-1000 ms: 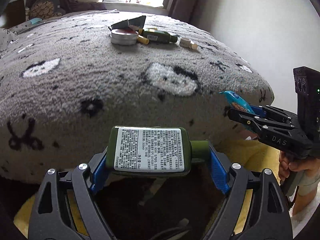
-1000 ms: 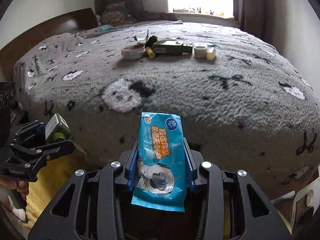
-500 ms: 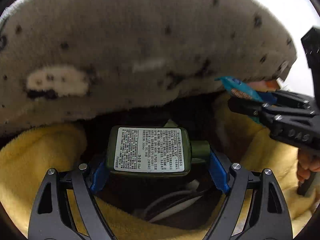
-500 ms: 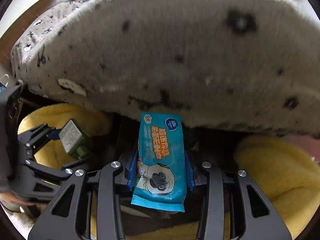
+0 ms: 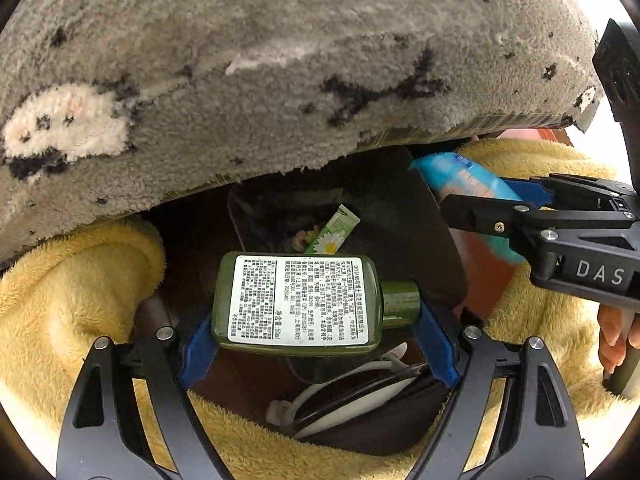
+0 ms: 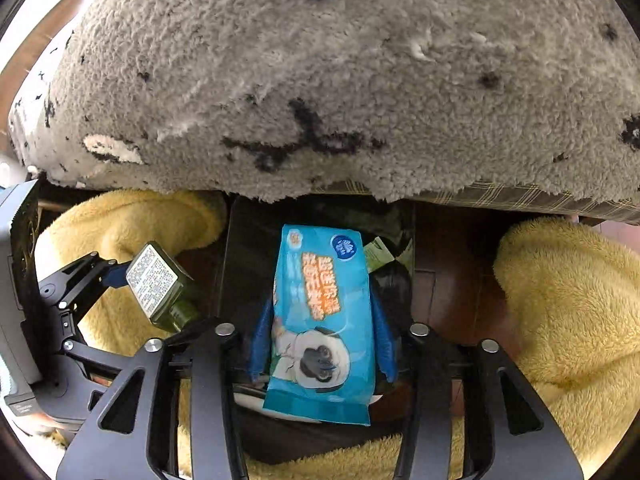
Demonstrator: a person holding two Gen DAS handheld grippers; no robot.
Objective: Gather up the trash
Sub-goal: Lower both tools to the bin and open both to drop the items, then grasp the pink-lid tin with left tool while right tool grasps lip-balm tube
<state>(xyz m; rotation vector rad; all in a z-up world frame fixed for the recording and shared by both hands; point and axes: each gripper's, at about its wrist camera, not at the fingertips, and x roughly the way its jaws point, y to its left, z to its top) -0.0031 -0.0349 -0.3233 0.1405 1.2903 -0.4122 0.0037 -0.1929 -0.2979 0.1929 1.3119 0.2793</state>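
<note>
My left gripper is shut on a flat green bottle with a white printed label, held sideways above a black bin on the floor. My right gripper is shut on a blue wet-wipes packet, also held over the black bin. The packet and right gripper show at the right of the left wrist view; the bottle and left gripper show at the left of the right wrist view. A green daisy-print tube lies inside the bin.
The grey fleece bed cover overhangs just above the bin. My yellow fleece-clad knees flank the bin on both sides. White and black cables lie on the wooden floor beneath the left gripper.
Both grippers tilted down from the bed top to the floor and moved closer over the black bin, each still holding its item. The bed's far items left view.
</note>
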